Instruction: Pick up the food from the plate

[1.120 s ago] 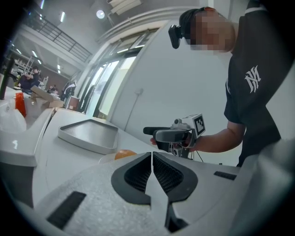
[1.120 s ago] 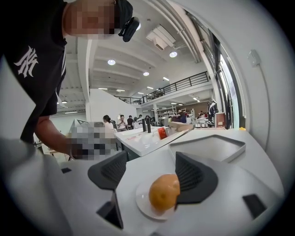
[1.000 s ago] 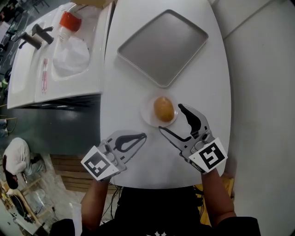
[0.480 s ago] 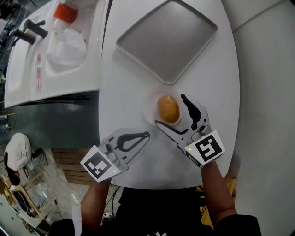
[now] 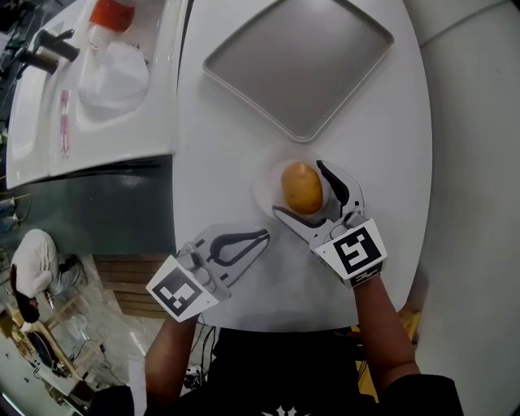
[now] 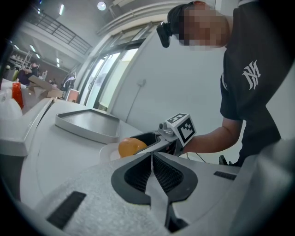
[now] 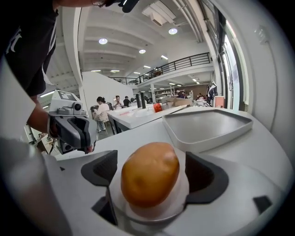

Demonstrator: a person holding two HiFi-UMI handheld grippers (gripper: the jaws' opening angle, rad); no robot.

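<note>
- Currently, the head view shows one white table [image 5: 227,162]. One grey tray [image 5: 301,61] sits cornerwise toward its far edge. One small white plate [image 5: 266,193] sits just near of the tray's nearest corner, toward the table's right edge.
- One piece of food [image 5: 302,187], an orange-brown oval, lies on the plate.
- Right gripper [image 5: 297,188]: the jaws stand wide and are opening, one on each side of the food. The right gripper view confirms that the food is between the pads and that neither pad presses on it. Whether the jaws touch the plate's rim cannot be told.
- Left gripper [image 5: 262,236]: the jaws are together with nothing between them, as the left gripper view shows plainly. It sits by the table's near edge, left of the plate and apart from it.
- Head view only: a white counter [image 5: 122,130] runs beside the table's left edge, and a red-capped bottle [image 5: 110,15] stands on it.
- Left gripper view only: the person's black short-sleeved shirt, and the right gripper's marker cube seen from the side, with the food beside it.
- Right gripper view only: a hall with ceiling lights and a railed balcony. People stand far off, too small to count.
- Count: two grippers, one food item, one plate, one tray.
</note>
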